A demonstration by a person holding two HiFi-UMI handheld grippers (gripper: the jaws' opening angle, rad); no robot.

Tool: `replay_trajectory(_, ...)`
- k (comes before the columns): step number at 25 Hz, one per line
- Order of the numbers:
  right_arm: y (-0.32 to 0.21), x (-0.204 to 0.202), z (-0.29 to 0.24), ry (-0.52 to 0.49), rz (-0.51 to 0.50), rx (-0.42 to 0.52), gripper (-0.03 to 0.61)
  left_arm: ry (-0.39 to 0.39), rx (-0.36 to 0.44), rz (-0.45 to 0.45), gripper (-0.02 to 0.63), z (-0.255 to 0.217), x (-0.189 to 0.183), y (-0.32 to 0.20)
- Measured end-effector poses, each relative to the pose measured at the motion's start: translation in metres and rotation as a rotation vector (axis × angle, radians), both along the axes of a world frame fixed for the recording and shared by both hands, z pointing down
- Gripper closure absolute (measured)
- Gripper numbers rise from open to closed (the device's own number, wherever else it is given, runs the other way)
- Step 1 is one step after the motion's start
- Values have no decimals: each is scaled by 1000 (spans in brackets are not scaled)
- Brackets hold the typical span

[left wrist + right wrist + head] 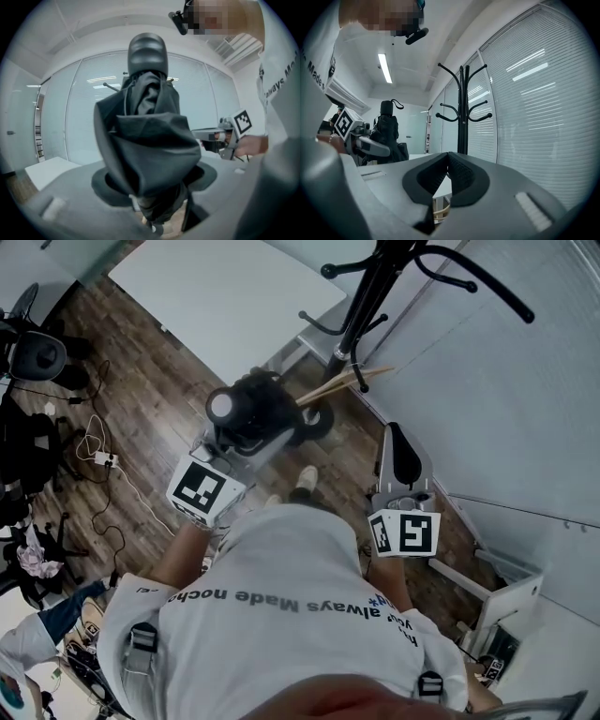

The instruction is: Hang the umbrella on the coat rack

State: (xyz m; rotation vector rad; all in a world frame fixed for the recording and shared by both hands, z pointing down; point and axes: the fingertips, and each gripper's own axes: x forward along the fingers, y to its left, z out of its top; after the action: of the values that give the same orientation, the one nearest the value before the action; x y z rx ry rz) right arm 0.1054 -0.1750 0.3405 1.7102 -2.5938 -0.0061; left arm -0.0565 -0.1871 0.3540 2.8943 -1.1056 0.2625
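Observation:
A folded black umbrella stands upright in my left gripper, its rounded handle end pointing up at the head camera. In the left gripper view the umbrella's bunched fabric fills the middle, with my left gripper shut on it and the handle on top. The black coat rack stands ahead, by the window wall, its curved hooks bare. My right gripper is shut and holds nothing, the tips meeting. It is to the right of the umbrella.
A white table stands ahead at the left, wooden sticks near the rack's foot. Cables and a power strip lie on the wood floor beside a black chair. Blinds cover the wall on the right.

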Motion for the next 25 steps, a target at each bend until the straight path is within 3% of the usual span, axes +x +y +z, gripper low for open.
replay_trajectory(11, -59, 49, -3, 9, -42, 5, 577, -2, -4, -46, 319, -1, 41, -55)
replay_trajectory(25, -102, 50, -5, 8, -18, -14, 577, -3, -22, -15, 319, -7, 42, -104)
